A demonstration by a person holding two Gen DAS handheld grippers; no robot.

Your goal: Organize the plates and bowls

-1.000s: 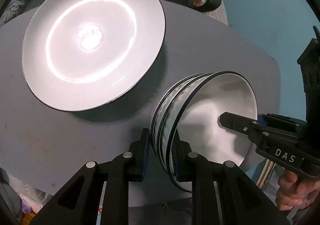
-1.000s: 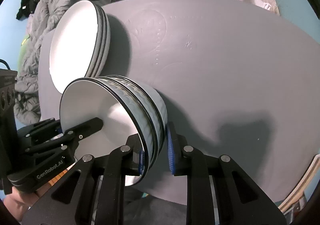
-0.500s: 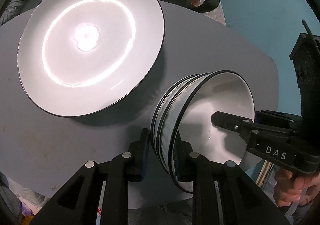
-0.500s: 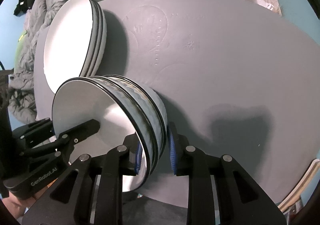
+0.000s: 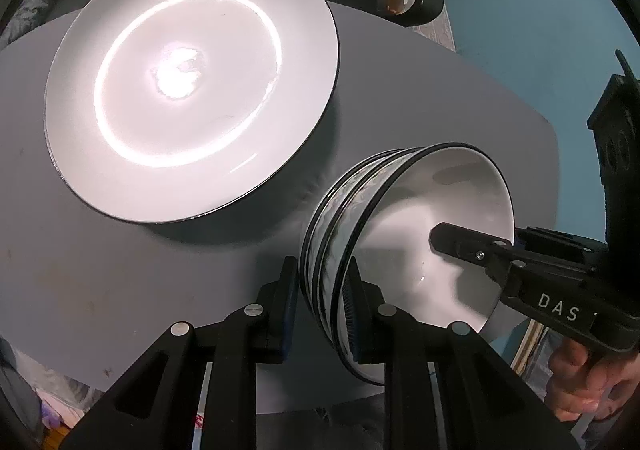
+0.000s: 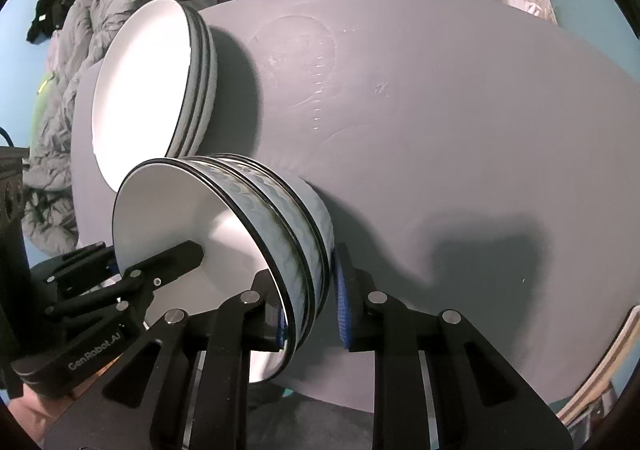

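Nested bowls (image 5: 400,234), apparently three, near worktop (image 6: 460,130) edge: both hand-held grippers (image 5: 320,298) (image 6: 310,302) clamp opposite rims; we'd lower them level.

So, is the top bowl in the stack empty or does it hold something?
Empty. The top bowl shows a clean white inside, with only one finger of each tool reaching over its rim.

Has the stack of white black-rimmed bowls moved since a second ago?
No. The stack of white black-rimmed bowls sits in the same spot beside the white dinner plates on the grey table.
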